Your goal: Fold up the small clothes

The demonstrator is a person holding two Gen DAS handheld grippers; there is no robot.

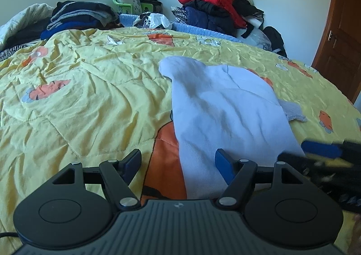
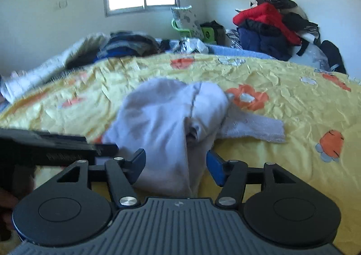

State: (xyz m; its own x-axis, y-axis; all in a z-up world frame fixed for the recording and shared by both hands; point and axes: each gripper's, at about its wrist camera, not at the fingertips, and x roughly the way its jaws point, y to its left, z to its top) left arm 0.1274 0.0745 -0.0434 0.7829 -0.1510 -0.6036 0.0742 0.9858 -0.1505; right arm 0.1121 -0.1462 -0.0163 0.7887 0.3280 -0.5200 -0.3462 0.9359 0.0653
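A small pale blue-white garment (image 1: 227, 115) lies on the yellow quilt (image 1: 90, 97), partly folded, with a fuzzy grey-white piece (image 1: 293, 110) sticking out at its right. My left gripper (image 1: 178, 162) is open just above the garment's near left edge. My right gripper (image 2: 176, 164) is open, its jaws on either side of the garment's near end (image 2: 162, 124). The right gripper also shows blurred at the right edge of the left wrist view (image 1: 327, 155). The left gripper shows blurred at the left of the right wrist view (image 2: 56, 146).
A pile of dark folded clothes (image 1: 79, 15) lies at the bed's far left. A heap of red, navy and black clothes (image 1: 216, 9) stands against the far wall. A brown door (image 1: 340, 29) is at the right.
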